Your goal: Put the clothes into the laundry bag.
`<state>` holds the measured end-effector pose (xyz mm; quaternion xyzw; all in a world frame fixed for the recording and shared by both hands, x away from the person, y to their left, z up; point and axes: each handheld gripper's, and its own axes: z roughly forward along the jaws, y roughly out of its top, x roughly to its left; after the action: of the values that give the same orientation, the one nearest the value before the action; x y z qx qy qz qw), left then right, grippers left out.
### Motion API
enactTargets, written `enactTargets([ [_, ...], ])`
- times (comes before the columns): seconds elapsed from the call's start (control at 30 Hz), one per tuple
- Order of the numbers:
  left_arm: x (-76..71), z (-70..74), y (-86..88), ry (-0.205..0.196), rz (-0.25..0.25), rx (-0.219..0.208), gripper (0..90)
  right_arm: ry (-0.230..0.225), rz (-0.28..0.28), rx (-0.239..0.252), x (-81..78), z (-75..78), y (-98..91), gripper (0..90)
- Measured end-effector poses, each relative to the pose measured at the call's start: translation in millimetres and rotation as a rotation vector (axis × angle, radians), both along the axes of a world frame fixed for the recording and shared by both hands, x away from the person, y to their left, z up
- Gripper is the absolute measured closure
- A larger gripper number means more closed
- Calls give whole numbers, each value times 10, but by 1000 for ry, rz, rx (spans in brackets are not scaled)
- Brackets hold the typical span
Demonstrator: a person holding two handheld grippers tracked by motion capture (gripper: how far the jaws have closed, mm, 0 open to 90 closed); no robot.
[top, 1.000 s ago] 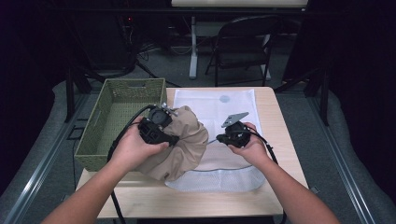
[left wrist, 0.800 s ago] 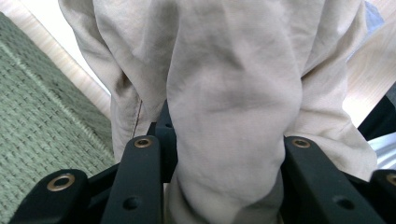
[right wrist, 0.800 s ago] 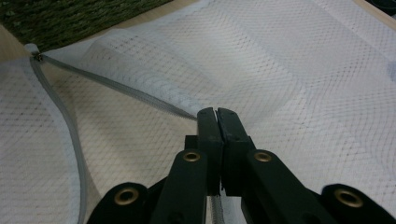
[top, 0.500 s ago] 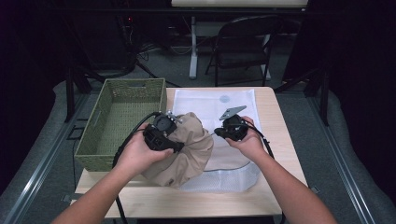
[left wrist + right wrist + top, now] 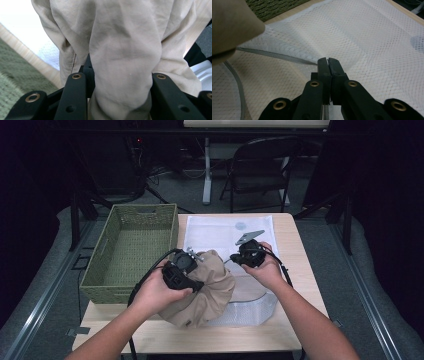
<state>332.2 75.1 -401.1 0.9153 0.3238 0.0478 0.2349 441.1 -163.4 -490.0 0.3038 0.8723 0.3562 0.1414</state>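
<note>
A bunched beige garment (image 5: 212, 292) lies over the near part of a white mesh laundry bag (image 5: 225, 232) on the wooden table (image 5: 297, 255). My left gripper (image 5: 196, 282) is shut on a thick fold of the beige garment (image 5: 120, 50), which bulges between the jaws (image 5: 120, 80). My right gripper (image 5: 234, 260) sits just right of the garment, its jaws shut (image 5: 328, 62) on the mesh bag's (image 5: 367, 42) edge where the grey zipper (image 5: 274, 56) runs. That edge is raised off the table. The garment (image 5: 232, 25) hangs close at the upper left of the right gripper view.
A green woven basket (image 5: 172, 232) stands at the table's left, touching the bag's side; its weave (image 5: 274, 6) lies beyond the bag. A black folding chair (image 5: 260, 167) and a white stand are behind the table. The table's right strip is bare wood.
My left hand has sunk and shifted slightly right with the garment, settling it lower on the bag. The right gripper has stayed put on the bag's edge.
</note>
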Motion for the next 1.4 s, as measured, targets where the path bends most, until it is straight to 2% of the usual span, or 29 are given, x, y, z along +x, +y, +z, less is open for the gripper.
enactTargets([
  [0.33,-48,-125,-154,16,-37,-6,639,-2,-2,11,9,-1,16,888],
  [0.8,-47,-404,-350,52,-66,-9,639,-4,7,12,-5,3,20,888],
  [0.9,-46,-450,-379,51,-64,6,639,-8,12,9,-10,6,19,888],
  [1.07,-37,-532,-417,48,-56,2,639,-11,9,15,-19,13,15,888],
  [1.3,-25,-684,-477,79,-58,3,639,-22,21,8,-70,40,22,888],
  [1.4,-14,-748,-497,93,-53,-1,639,-28,28,22,-97,54,33,888],
])
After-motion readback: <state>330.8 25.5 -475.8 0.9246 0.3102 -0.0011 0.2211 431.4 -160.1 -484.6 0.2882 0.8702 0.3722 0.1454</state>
